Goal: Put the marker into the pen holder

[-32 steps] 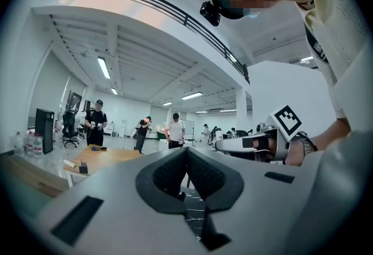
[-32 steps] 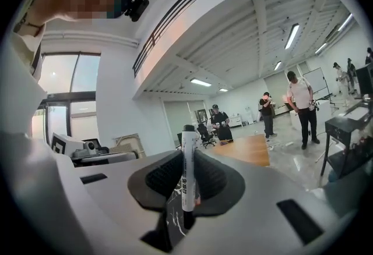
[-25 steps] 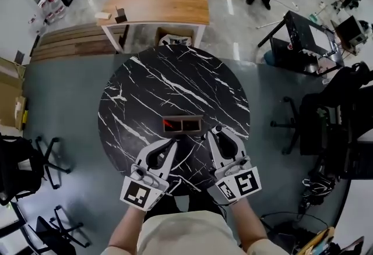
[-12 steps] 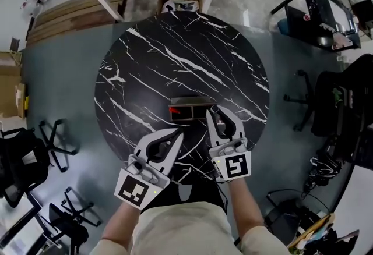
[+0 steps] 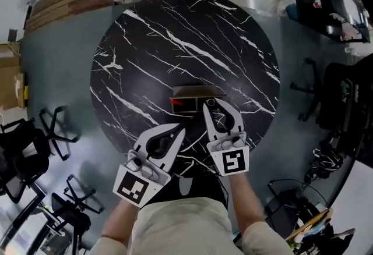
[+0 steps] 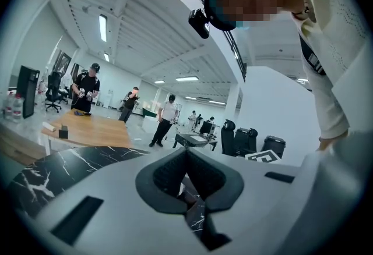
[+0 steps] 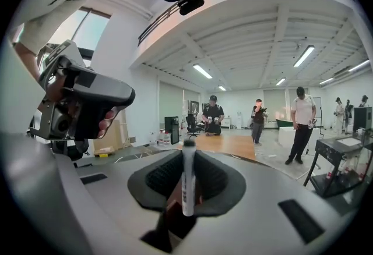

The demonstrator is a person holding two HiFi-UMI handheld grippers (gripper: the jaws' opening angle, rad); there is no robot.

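Marker [image 7: 187,190] stands pinched lengthwise between the jaws of the right gripper [image 7: 187,153]; the pen holder [image 5: 186,92] sits just past its tip, toward eleven o'clock, on the table [image 5: 175,32]. Left gripper [image 6: 186,152], jaws together and empty, hangs farther back.

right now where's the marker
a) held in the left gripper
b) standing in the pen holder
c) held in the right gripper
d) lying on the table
C: the right gripper view shows the marker clamped upright in the right gripper, while the left gripper is shut on nothing.
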